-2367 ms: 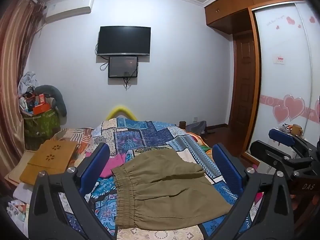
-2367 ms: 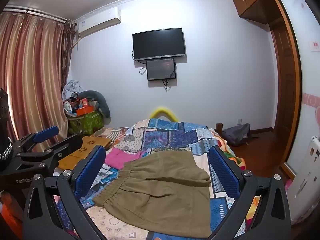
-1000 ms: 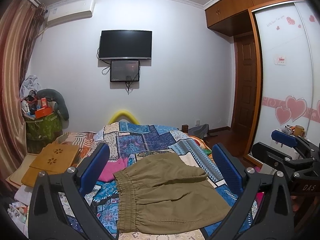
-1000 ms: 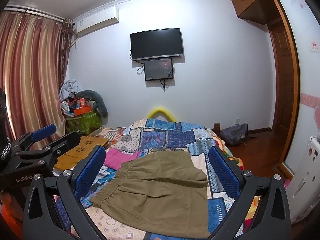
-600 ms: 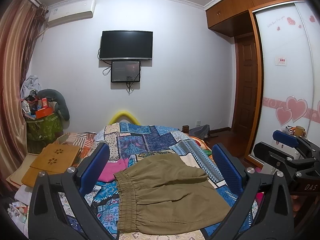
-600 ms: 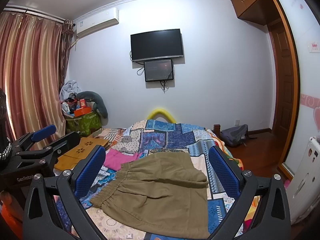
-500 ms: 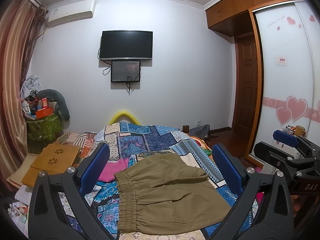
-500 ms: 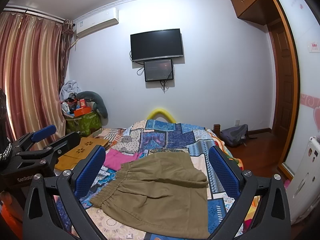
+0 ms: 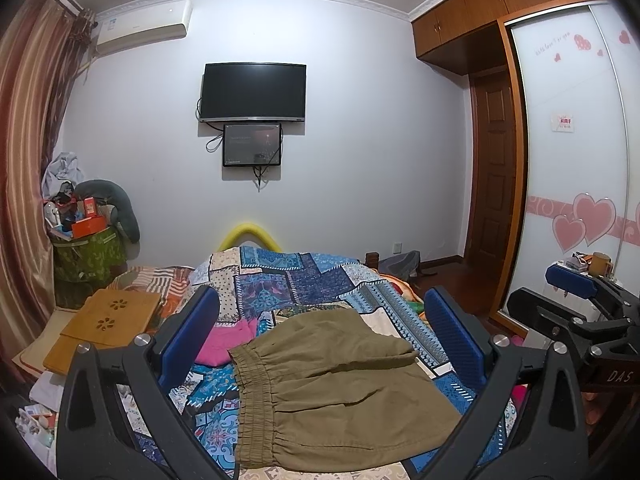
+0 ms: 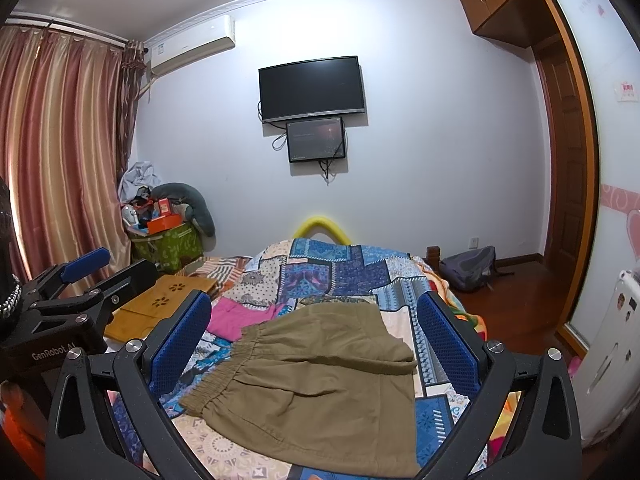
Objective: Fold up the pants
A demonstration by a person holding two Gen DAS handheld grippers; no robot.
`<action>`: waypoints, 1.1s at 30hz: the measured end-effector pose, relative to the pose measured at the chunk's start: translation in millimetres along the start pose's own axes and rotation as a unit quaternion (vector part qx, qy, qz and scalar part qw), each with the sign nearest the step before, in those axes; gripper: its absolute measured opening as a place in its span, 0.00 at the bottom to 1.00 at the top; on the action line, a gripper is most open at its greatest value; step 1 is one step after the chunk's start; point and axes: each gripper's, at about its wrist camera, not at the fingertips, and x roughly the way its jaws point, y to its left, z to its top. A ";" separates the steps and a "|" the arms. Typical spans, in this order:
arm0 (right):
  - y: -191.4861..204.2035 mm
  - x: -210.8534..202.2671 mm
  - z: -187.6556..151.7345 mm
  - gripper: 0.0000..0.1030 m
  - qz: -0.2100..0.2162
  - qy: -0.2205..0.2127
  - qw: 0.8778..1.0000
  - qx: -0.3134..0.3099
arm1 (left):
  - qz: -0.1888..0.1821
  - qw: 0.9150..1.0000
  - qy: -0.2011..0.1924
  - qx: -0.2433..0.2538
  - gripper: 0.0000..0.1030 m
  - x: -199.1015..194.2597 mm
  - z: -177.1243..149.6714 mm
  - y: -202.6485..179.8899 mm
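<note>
left tool (image 9: 322,332): jaws wide apart, empty, above the bed | right tool (image 10: 314,330): jaws wide apart, empty | pants (image 9: 332,392): olive, folded, flat on patchwork quilt (image 9: 304,284), elastic waistband toward the left | pink garment (image 9: 222,342): beside waistband

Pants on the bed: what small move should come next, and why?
Probably lower both grippers to the pants. The left gripper and right gripper hang open above the bed, touching nothing, while the pants lie loosely doubled, the waistband on the left and uneven.
</note>
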 end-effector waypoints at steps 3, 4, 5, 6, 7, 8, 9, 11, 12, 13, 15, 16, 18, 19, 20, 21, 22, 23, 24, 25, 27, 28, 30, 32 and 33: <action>-0.1 0.0 0.0 0.99 0.000 0.000 1.000 0.000 | -0.001 1.000 0.000 0.000 1.00 0.8 0.0 -1.0; -0.1 -0.1 0.1 0.99 0.000 0.000 1.000 0.000 | -0.001 1.000 0.000 0.000 1.00 1.5 0.3 -1.2; -0.3 0.0 0.0 0.99 0.000 0.000 1.000 0.000 | -0.001 1.000 0.000 0.002 1.00 2.1 0.5 -1.6; -0.5 -0.1 -0.6 0.99 0.000 0.000 1.000 0.001 | -0.001 1.000 0.001 0.003 1.00 3.3 0.7 -1.6; -0.5 0.0 -0.8 0.99 -0.001 0.001 1.000 0.002 | 0.000 1.000 0.001 0.004 1.00 4.4 0.3 -2.4; -1.1 1.1 -1.4 0.99 -0.001 0.003 1.000 0.003 | 0.000 1.000 0.002 0.005 1.00 4.8 -1.3 -3.4; -1.6 1.8 -1.8 0.99 -0.002 0.004 1.000 0.004 | 0.000 1.000 0.004 0.005 1.00 6.7 -1.7 -3.2; -2.7 4.1 -2.9 0.99 -0.004 0.006 1.000 0.005 | 0.002 1.000 0.009 0.004 1.00 11.8 -2.8 -2.7; -3.0 6.0 -3.4 0.99 -0.005 0.007 1.000 0.005 | 0.002 1.000 0.013 0.004 1.00 15.6 -3.4 -2.1; -4.0 8.3 -4.0 0.99 -0.007 0.009 1.000 0.005 | 0.001 1.000 0.018 0.004 1.00 21.3 -3.8 -0.8; -6.7 13.4 -5.9 0.99 -0.011 0.009 1.000 0.006 | 0.002 1.000 0.027 0.009 1.00 31.9 -5.1 1.9; -9.6 16.5 -7.9 0.99 -0.015 0.008 1.000 0.006 | 0.006 0.999 0.035 0.012 1.00 39.8 -6.8 3.8; -16.5 25.6 -12.7 0.99 -0.027 0.016 1.000 0.003 | 0.016 0.999 0.049 0.015 1.00 55.6 -10.8 9.4; -21.0 32.9 -16.1 0.99 -0.035 0.026 0.999 0.001 | 0.022 0.998 0.060 0.015 1.00 66.0 -13.4 13.0; -26.8 37.5 -19.0 0.99 -0.040 0.032 0.999 0.000 | 0.026 0.997 0.071 0.015 1.00 76.7 -16.3 17.5; -31.6 43.8 -22.6 0.99 -0.046 0.040 0.998 -0.001 | 0.031 0.996 0.083 0.015 1.00 88.5 -20.0 22.3; -37.6 51.8 -27.2 0.99 -0.053 0.050 0.997 -0.002 | 0.036 0.995 0.094 0.015 1.00 99.5 -24.0 26.6; -43.2 59.9 -31.6 0.99 -0.060 0.062 0.996 -0.003 | 0.042 0.993 0.108 0.014 1.00 110.6 -28.0 32.0; -48.9 68.2 -36.5 0.99 -0.066 0.074 0.995 -0.003 | 0.050 0.991 0.123 0.012 1.00 123.0 -33.0 37.8; -56.9 81.0 -44.3 0.99 -0.076 0.094 0.993 -0.003 | 0.058 0.988 0.141 0.012 1.00 137.3 -39.4 44.7; -67.7 95.4 -54.3 0.99 -0.081 0.118 0.990 -0.003 | 0.069 0.982 0.174 0.009 1.00 161.4 -51.7 57.0; -74.2 105.1 -61.2 0.99 -0.085 0.133 0.987 -0.002 | 0.072 0.978 0.194 0.007 1.00 175.4 -59.5 64.7; -86.5 120.0 -71.5 0.99 -0.090 0.160 0.983 0.000 | 0.077 0.971 0.228 0.003 1.00 196.9 -74.6 78.3; -97.4 133.2 -81.9 0.99 -0.088 0.184 0.979 0.000 | 0.087 0.961 0.263 0.000 1.00 217.8 -90.8 92.1; -102.2 140.1 -86.1 0.99 -0.088 0.198 0.976 -0.001 | 0.089 0.957 0.278 0.000 1.00 226.5 -98.2 98.3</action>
